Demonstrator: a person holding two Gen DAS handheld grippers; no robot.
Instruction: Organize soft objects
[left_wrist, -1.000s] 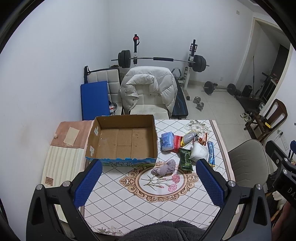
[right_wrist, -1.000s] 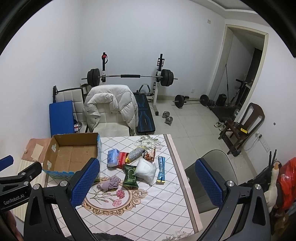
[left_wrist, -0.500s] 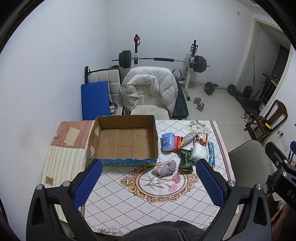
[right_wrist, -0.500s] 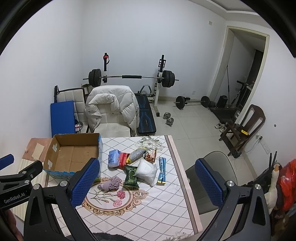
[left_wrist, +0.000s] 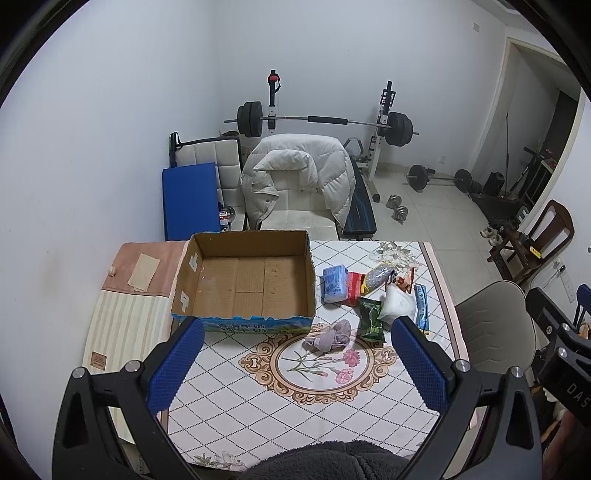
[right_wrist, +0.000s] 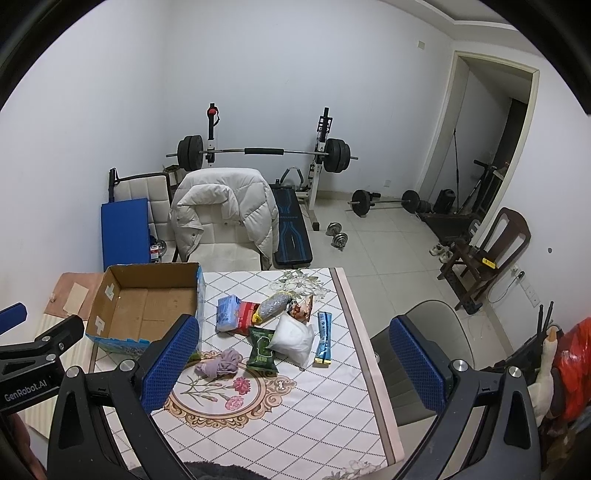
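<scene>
An open, empty cardboard box (left_wrist: 243, 280) (right_wrist: 144, 306) stands on the table's left side. To its right lies a cluster of soft items: a crumpled purple cloth (left_wrist: 328, 336) (right_wrist: 218, 363), a blue packet (left_wrist: 334, 284) (right_wrist: 227, 313), a green packet (left_wrist: 371, 319) (right_wrist: 263, 347), a white pouch (left_wrist: 399, 304) (right_wrist: 293, 338), a grey bag (left_wrist: 376, 277) and a blue stick pack (right_wrist: 323, 338). My left gripper (left_wrist: 295, 363) is open and empty, high above the table's near side. My right gripper (right_wrist: 295, 363) is open and empty, also held high.
The table has a patterned cloth (left_wrist: 321, 391). A chair with a white jacket (left_wrist: 295, 181) stands behind the table. A grey chair (left_wrist: 495, 332) is at the table's right. A barbell rack (left_wrist: 325, 122), dumbbells and a wooden chair (right_wrist: 491, 251) fill the room behind.
Both views have shifted only slightly; the grippers stay open and the objects on the table have not moved.
</scene>
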